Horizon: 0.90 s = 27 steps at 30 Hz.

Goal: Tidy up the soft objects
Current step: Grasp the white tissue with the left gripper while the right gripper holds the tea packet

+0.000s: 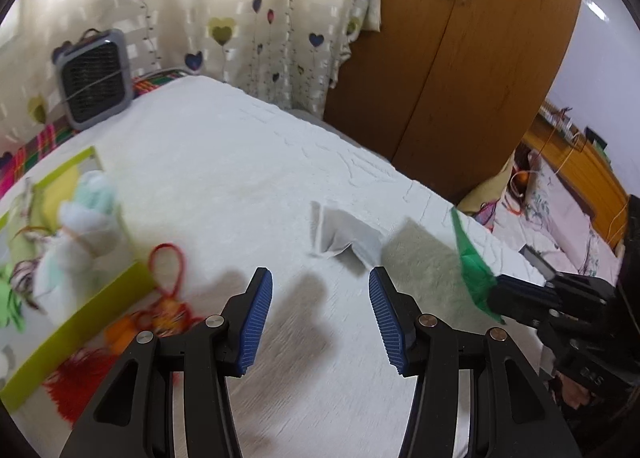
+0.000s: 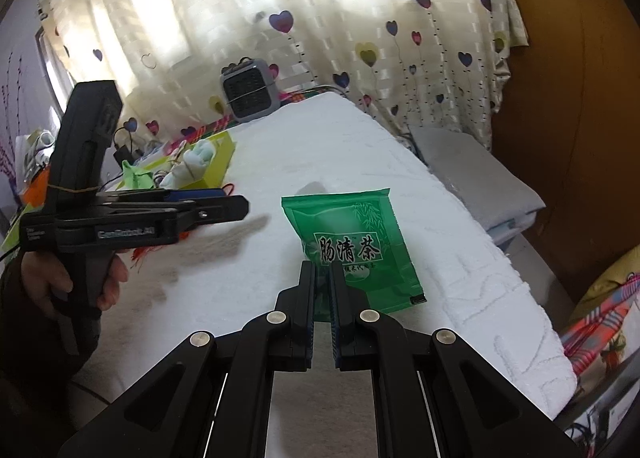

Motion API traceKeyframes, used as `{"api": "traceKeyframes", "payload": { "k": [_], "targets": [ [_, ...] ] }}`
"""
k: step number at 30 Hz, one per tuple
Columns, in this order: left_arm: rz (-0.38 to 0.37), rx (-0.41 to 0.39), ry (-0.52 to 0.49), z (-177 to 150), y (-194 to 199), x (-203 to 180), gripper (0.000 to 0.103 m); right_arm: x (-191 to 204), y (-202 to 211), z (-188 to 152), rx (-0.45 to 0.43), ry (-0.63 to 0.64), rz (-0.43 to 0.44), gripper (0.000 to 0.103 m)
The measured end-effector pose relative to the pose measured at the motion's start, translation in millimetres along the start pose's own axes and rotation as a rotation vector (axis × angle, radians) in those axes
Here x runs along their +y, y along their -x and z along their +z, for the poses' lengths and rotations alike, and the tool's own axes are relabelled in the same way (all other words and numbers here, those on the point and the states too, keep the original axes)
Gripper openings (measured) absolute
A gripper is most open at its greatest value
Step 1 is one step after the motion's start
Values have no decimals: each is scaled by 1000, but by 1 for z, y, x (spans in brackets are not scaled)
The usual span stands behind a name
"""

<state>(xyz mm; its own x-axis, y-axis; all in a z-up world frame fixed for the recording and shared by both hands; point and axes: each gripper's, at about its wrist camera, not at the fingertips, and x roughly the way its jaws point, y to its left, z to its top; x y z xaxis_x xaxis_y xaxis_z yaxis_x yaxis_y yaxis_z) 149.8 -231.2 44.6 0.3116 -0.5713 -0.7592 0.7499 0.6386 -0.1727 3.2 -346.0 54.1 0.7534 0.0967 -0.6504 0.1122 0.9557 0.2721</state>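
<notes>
My right gripper (image 2: 323,272) is shut on the lower edge of a green tea packet (image 2: 352,242) and holds it above the white towel-covered table (image 2: 460,258). In the left wrist view that green packet (image 1: 472,266) hangs edge-on from the right gripper (image 1: 498,292) at the right. My left gripper (image 1: 320,282) stands open with nothing between its blue pads (image 1: 256,314). A small grey sachet (image 1: 346,238) lies on the towel just beyond it. In the right wrist view a hand (image 2: 108,278) holds the left gripper (image 2: 234,203) side-on.
A yellow-green box (image 1: 80,310) with pale soft toys (image 1: 92,209) stands at the left, and a red knotted tassel (image 1: 168,286) lies beside it. A grey fan heater (image 1: 96,77) is at the far edge. A folded grey cloth (image 2: 472,169) and a brown wardrobe (image 1: 460,57) lie to the right.
</notes>
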Motion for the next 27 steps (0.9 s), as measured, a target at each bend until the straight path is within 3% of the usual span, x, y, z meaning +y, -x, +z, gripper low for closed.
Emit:
{"api": "traceKeyframes", "payload": {
  "k": [5, 9, 13, 23, 27],
  "targets": [
    [-37, 1, -4, 12, -19, -12, 49, -10, 2, -1, -10, -6, -28, 7],
    [17, 24, -33, 19, -38, -17, 49, -16, -1, -2, -6, -19, -30, 7],
    [21, 55, -35, 20, -51, -19, 50, -18, -2, -3, -4, -21, -25, 7],
    [59, 45, -35, 22, -56, -22, 49, -18, -5, -4, 4, -20, -13, 7],
    [82, 38, -43, 21, -55, -23, 38, -17, -6, -5, 8, -21, -14, 7]
  ]
}}
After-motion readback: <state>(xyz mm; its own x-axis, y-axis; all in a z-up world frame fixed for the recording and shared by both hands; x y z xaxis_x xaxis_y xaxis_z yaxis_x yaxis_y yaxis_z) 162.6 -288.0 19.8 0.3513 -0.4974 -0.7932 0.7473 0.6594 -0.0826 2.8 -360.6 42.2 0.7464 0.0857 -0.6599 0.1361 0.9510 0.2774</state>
